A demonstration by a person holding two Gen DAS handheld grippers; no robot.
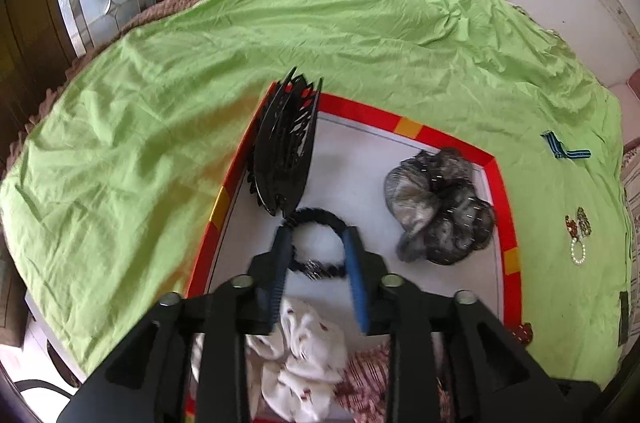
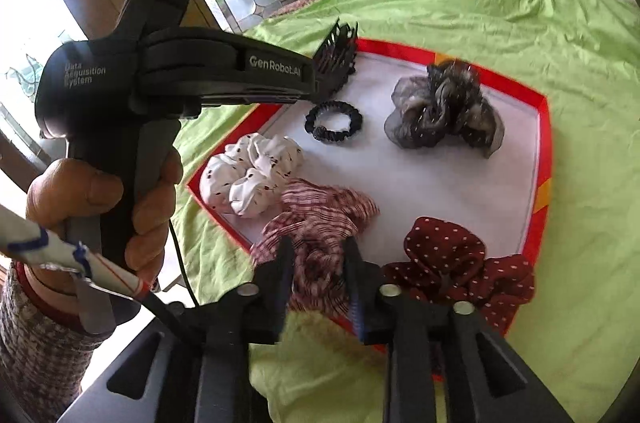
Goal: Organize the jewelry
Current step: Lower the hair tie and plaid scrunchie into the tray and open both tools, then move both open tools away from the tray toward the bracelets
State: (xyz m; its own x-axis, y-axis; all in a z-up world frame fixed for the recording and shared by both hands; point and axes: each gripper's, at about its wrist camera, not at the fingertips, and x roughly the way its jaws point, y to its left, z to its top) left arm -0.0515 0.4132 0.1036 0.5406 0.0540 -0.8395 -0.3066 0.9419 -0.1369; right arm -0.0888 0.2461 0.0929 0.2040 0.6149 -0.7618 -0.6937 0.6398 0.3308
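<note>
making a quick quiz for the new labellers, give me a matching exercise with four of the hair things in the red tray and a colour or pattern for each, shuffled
Things:
1. hair claw clip
2. sheer scrunchie
3. dotted scrunchie
4. speckled scrunchie

Colours or patterns:
A. dark red with white dots
B. white with small dark specks
C. glossy black, toothed
D. grey, see-through

Pairs: 1-C, 2-D, 3-A, 4-B
</note>
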